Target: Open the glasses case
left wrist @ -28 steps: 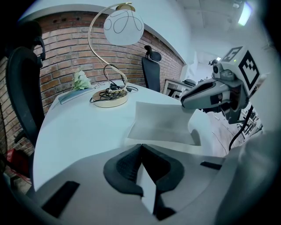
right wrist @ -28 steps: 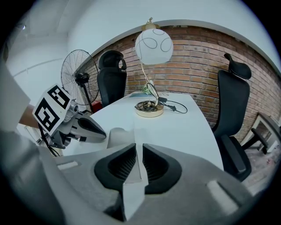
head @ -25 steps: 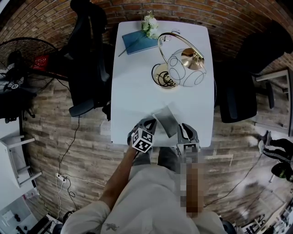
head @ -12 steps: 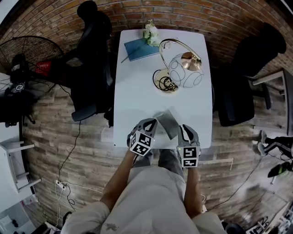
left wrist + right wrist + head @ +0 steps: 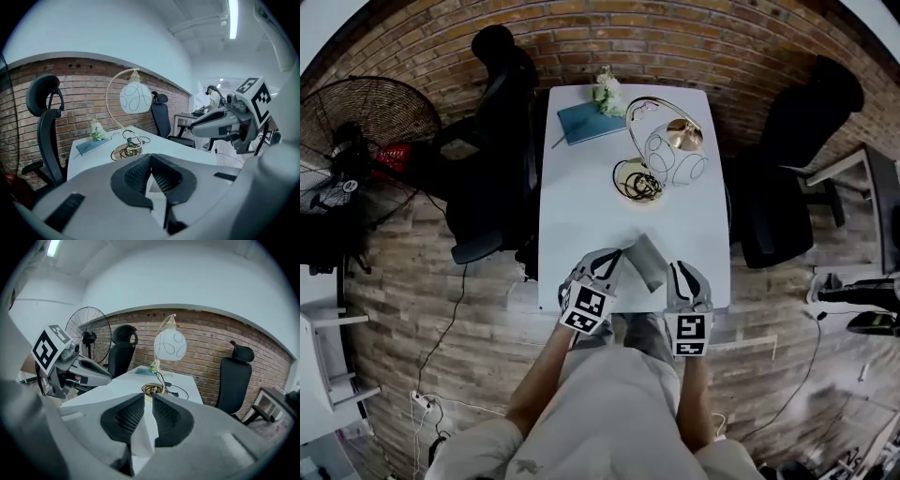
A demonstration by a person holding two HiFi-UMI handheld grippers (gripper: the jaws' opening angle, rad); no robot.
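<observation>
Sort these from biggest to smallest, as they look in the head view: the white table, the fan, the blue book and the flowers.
1. white table
2. fan
3. blue book
4. flowers, only a bit smaller than the book

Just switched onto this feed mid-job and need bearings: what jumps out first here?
The gold arc lamp with its white globe shade dominates the far half of the white table, beside a blue notebook. At the near edge, a grey glasses case shows between the left hand-held gripper and the right hand-held gripper, both with jaws together.
</observation>
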